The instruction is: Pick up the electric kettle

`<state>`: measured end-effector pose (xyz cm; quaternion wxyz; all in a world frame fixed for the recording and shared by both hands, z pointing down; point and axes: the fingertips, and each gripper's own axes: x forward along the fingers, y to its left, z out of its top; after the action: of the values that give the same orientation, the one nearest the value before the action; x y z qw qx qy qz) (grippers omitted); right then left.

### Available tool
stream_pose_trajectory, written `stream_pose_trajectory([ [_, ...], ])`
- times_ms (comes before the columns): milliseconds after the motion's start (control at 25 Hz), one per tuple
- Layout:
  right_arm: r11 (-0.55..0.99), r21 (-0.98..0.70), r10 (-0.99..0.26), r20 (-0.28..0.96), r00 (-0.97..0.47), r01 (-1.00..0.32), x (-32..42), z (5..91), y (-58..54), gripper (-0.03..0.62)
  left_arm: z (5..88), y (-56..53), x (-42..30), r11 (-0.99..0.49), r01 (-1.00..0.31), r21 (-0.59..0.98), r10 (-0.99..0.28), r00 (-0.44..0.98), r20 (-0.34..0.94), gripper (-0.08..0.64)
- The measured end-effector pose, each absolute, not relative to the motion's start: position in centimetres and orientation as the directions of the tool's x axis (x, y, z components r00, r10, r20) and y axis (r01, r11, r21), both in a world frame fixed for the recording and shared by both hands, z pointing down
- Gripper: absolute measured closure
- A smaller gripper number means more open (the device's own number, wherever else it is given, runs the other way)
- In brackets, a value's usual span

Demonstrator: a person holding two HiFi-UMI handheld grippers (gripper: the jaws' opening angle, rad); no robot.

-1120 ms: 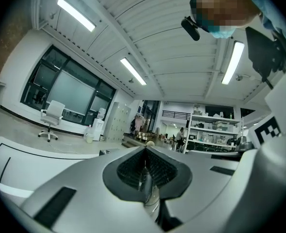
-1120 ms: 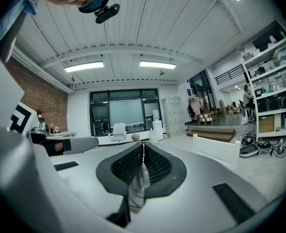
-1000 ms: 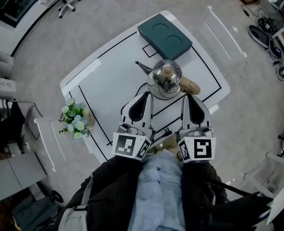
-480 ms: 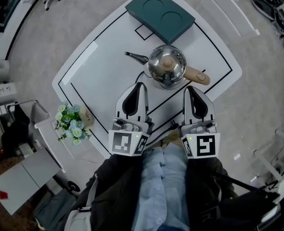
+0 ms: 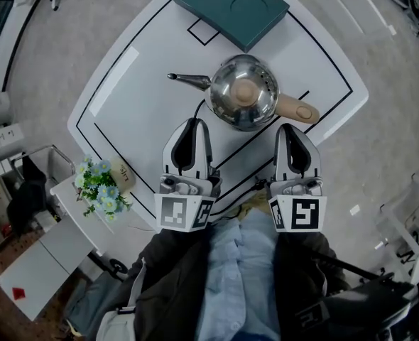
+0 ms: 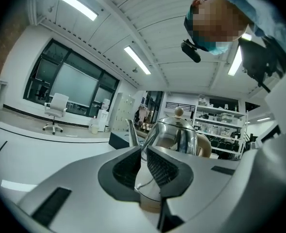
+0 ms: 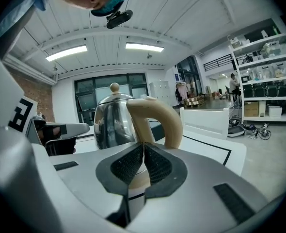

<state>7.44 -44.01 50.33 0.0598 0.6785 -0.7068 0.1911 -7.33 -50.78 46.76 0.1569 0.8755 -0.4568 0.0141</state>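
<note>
Both pairs of jaws stand all but together with nothing between them; the left gripper (image 5: 190, 123) has just eased a sliver apart, and the right gripper (image 5: 289, 128) is closed tip to tip. Just beyond them the electric kettle (image 5: 243, 101) sits mid-table (image 5: 145, 98), its spout (image 5: 188, 79) pointing left and its tan handle (image 5: 298, 109) pointing right, just past the right tips. A green box (image 5: 229, 6) lies at the far edge
</note>
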Motion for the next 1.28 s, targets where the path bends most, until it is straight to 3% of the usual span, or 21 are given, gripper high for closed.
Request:
stream_pose_trajectory([
  [120,-0.028,-0.196,-0.934,0.354,-0.044,-0.980,8.0,50.8,-43.9,0.569,46.9,-51.2,-7.7,-0.523,-0.807,0.274,-0.804,0.573,0.156,0.447],
  [160,-0.036,-0.207,-0.932,0.361,-0.043,-0.978,8.1,51.1,-43.8,0.535,47.0,-51.4,-7.9,-0.518,-0.810,0.276,-0.808,0.569,0.153,0.408],
  [200,-0.042,-0.220,-0.929,0.368,-0.043,-0.975,8.2,51.4,-43.8,0.403,47.1,-51.6,-8.1,-0.512,-0.812,0.279,-0.813,0.563,0.149,0.376],
  [280,-0.064,-0.234,-0.929,0.369,-0.027,-0.970,8.8,51.6,-43.7,0.348,47.2,-52.0,-8.6,-0.498,-0.815,0.297,-0.822,0.553,0.138,0.324],
  [1280,-0.157,-0.164,-0.939,0.329,0.096,-0.974,13.3,51.0,-46.5,0.345,46.8,-56.0,-9.6,-0.465,-0.811,0.354,-0.850,0.521,0.077,0.304],
])
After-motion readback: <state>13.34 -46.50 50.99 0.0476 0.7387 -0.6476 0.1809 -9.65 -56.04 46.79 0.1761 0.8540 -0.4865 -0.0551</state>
